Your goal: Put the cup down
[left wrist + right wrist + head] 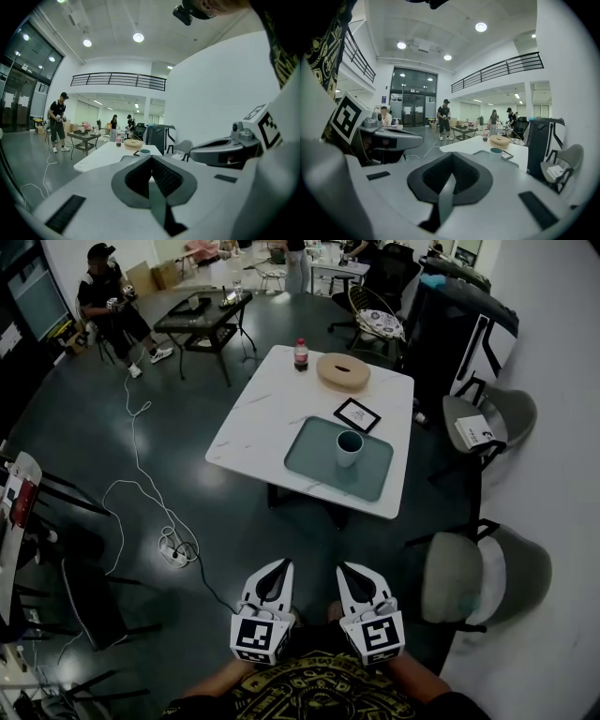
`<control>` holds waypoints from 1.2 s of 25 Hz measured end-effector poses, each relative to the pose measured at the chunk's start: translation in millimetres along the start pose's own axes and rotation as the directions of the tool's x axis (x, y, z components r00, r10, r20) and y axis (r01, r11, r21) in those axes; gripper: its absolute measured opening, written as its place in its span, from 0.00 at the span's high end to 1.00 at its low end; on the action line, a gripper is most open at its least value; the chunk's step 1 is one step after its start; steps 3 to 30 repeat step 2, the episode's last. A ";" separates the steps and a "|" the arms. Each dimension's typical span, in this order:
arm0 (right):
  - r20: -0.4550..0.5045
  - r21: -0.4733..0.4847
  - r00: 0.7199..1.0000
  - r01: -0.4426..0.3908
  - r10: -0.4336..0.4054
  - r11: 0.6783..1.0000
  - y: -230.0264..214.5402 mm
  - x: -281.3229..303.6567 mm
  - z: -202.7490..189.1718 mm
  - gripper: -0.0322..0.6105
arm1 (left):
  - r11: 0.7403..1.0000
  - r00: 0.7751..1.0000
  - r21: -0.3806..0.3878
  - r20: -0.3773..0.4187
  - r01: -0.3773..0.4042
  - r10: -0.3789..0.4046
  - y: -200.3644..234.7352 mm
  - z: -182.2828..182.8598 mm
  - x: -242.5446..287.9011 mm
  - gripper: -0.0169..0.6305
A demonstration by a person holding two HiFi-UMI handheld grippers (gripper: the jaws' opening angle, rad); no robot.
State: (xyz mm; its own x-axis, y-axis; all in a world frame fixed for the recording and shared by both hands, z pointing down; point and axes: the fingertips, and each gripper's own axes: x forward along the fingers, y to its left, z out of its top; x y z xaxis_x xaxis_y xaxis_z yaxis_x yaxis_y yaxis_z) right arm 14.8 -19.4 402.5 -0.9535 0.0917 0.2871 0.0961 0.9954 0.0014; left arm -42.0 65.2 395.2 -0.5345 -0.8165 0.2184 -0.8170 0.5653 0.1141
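1. Head view: left gripper (278, 566) and right gripper (349, 569) side by side low in frame, both pairs of jaws pressed together, gripping nothing. Well ahead of the jaws, pale cup (349, 447) upright on a green tray (309, 461), on a white surface (267, 409). Beyond the tray, a framed card (357, 414), a round wooden bowl (343, 370) and a bottle (301, 353).
2. Left gripper view: jaws closed tip to tip, empty. Cup small and far off, just beyond the jaw tips, on the surface. Right gripper close by on the right.
3. Right gripper view: jaws closed, nothing between. Cup far ahead, right of the jaw tips. Left gripper alongside on the left.
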 end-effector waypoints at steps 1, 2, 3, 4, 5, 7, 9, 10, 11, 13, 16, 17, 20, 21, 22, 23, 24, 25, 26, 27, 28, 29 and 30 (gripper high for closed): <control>0.002 0.001 1.000 0.001 -0.001 1.000 1.5 1.5 -0.8 0.94 | 1.000 1.000 -0.001 -0.001 0.000 0.000 2.0 -0.6 -1.1 0.96; 0.004 0.000 1.000 0.002 -0.002 1.000 3.0 3.1 -1.5 0.94 | 1.000 1.000 -0.002 -0.003 0.001 -0.001 4.0 -1.0 -2.2 0.96; 0.004 0.000 1.000 0.002 -0.002 1.000 3.0 3.1 -1.5 0.94 | 1.000 1.000 -0.002 -0.003 0.001 -0.001 4.0 -1.0 -2.2 0.96; 0.004 0.000 1.000 0.002 -0.002 1.000 3.0 3.1 -1.5 0.94 | 1.000 1.000 -0.002 -0.003 0.001 -0.001 4.0 -1.0 -2.2 0.96; 0.004 0.000 1.000 0.002 -0.002 1.000 3.0 3.1 -1.5 0.94 | 1.000 1.000 -0.002 -0.003 0.001 -0.001 4.0 -1.0 -2.2 0.96; 0.004 0.000 1.000 0.002 -0.002 1.000 3.0 3.1 -1.5 0.94 | 1.000 1.000 -0.002 -0.003 0.001 -0.001 4.0 -1.0 -2.2 0.96; 0.004 0.000 1.000 0.002 -0.002 1.000 3.0 3.1 -1.5 0.94 | 1.000 1.000 -0.002 -0.003 0.001 -0.001 4.0 -1.0 -2.2 0.96; 0.004 0.000 1.000 0.002 -0.002 1.000 3.0 3.1 -1.5 0.94 | 1.000 1.000 -0.002 -0.003 0.001 -0.001 4.0 -1.0 -2.2 0.96; 0.004 0.000 1.000 0.002 -0.002 1.000 3.0 3.1 -1.5 0.94 | 1.000 1.000 -0.002 -0.003 0.001 -0.001 4.0 -1.0 -2.2 0.96; 0.004 0.000 1.000 0.002 -0.002 1.000 3.0 3.1 -1.5 0.94 | 1.000 1.000 -0.002 -0.003 0.001 -0.001 4.0 -1.0 -2.2 0.96; 0.004 0.000 1.000 0.002 -0.002 1.000 3.0 3.1 -1.5 0.94 | 1.000 1.000 -0.002 -0.003 0.001 -0.001 4.0 -1.0 -2.2 0.96; 0.004 0.000 1.000 0.002 -0.002 1.000 3.0 3.1 -1.5 0.94 | 1.000 1.000 -0.002 -0.003 0.001 -0.001 4.0 -1.0 -2.2 0.96; 0.004 0.000 1.000 0.002 -0.002 1.000 3.0 3.1 -1.5 0.94 | 1.000 1.000 -0.002 -0.003 0.001 -0.001 4.0 -1.0 -2.2 0.96; 0.004 0.000 1.000 0.002 -0.002 1.000 3.0 3.1 -1.5 0.94 | 1.000 1.000 -0.002 -0.003 0.001 -0.001 4.0 -1.0 -2.2 0.96; 0.004 0.000 1.000 0.002 -0.002 1.000 3.0 3.1 -1.5 0.94 | 1.000 1.000 -0.002 -0.003 0.001 -0.001 4.0 -1.0 -2.2 0.96; 0.004 0.000 1.000 0.002 -0.002 1.000 3.0 3.1 -1.5 0.94 | 1.000 1.000 -0.002 -0.003 0.001 -0.001 4.0 -1.0 -2.2 0.96; 0.004 0.000 1.000 0.002 -0.002 1.000 3.0 3.1 -1.5 0.94 | 1.000 1.000 -0.002 -0.003 0.001 -0.001 4.0 -1.0 -2.2 0.96; 0.004 0.000 1.000 0.002 -0.002 1.000 3.0 3.1 -1.5 0.94 | 1.000 1.000 -0.002 -0.003 0.001 -0.001 4.0 -1.0 -2.2 0.96; 0.004 0.000 1.000 0.002 -0.002 1.000 3.0 3.1 -1.5 0.94 | 1.000 1.000 -0.002 -0.003 0.001 -0.001 4.0 -1.0 -2.2 0.96; 0.004 0.000 1.000 0.002 -0.002 1.000 3.0 3.1 -1.5 0.94 | 1.000 1.000 -0.002 -0.003 0.001 -0.001 4.0 -1.0 -2.2 0.96; 0.004 0.000 1.000 0.002 -0.002 1.000 3.0 3.1 -1.5 0.94 | 1.000 1.000 -0.002 -0.003 0.001 -0.001 4.0 -1.0 -2.2 0.96; 0.004 0.000 1.000 0.002 -0.002 1.000 3.0 3.1 -1.5 0.94 | 1.000 1.000 -0.002 -0.003 0.001 -0.001 4.0 -1.0 -2.2 0.96; 0.004 0.000 1.000 0.002 -0.002 1.000 3.0 3.1 -1.5 0.94 | 1.000 1.000 -0.002 -0.003 0.001 -0.001 4.0 -1.0 -2.2 0.96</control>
